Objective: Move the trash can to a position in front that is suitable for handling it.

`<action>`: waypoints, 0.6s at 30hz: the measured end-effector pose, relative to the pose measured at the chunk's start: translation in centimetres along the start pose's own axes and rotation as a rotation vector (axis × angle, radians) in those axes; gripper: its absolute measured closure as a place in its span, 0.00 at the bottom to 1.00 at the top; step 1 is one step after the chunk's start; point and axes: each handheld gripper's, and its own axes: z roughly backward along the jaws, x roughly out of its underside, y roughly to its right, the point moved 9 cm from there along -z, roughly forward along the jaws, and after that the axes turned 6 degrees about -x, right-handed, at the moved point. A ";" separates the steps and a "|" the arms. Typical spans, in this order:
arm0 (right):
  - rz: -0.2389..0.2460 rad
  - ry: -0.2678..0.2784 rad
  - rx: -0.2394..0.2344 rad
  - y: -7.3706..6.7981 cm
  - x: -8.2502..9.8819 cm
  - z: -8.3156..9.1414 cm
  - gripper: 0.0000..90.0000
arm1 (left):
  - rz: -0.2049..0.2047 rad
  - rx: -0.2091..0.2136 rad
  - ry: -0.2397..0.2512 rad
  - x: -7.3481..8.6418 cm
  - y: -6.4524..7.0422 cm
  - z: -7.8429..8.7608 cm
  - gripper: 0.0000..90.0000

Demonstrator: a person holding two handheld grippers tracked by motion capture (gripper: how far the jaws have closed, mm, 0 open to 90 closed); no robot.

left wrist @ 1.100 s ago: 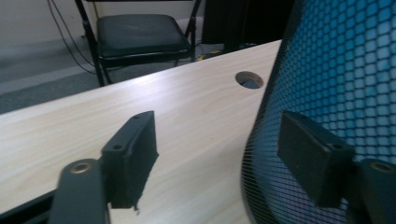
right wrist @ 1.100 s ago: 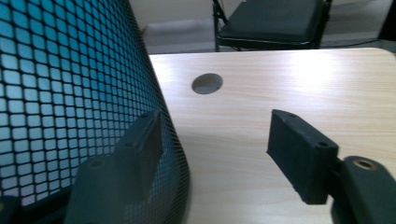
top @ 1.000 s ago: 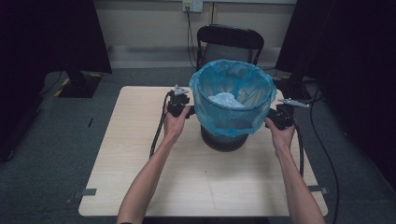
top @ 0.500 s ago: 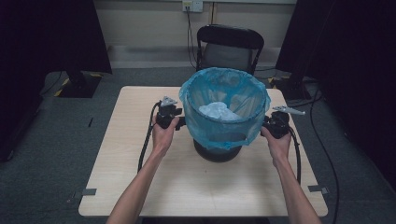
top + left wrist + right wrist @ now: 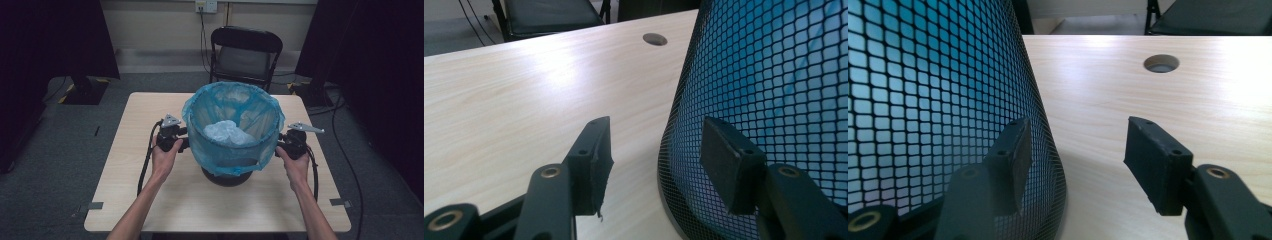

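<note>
At the left of the worktop (image 5: 125,200) my left tongs (image 5: 181,140) sit against the mesh bin (image 5: 774,90), one pad in front of the mesh and the other over bare wood; they have just been closing yet stand apart, gripping nothing. Mid-worktop stands the bin, lined with a blue bag (image 5: 232,125) holding crumpled paper (image 5: 227,132). My right tongs (image 5: 282,145) flank its right wall, likewise parted and empty.

Black mesh wastebasket (image 5: 227,172) lined with a blue plastic bag (image 5: 232,125), upright near table centre, bag rim folded over the top edge, crumpled white paper (image 5: 227,132) inside, toward 7 o'clock of the basket's opening
</note>
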 end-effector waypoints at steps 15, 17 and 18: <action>0.050 -0.027 -0.054 -3.3 1.5 1.1 0.49 | -0.002 0.020 0.011 2.5 0.9 4.2 0.52; 0.048 -0.031 -0.067 -3.7 1.8 1.2 0.49 | 0.005 0.033 0.018 2.9 0.8 4.7 0.52; 0.048 -0.030 -0.069 -3.9 1.9 1.2 0.49 | 0.016 0.042 0.024 3.1 0.9 4.9 0.51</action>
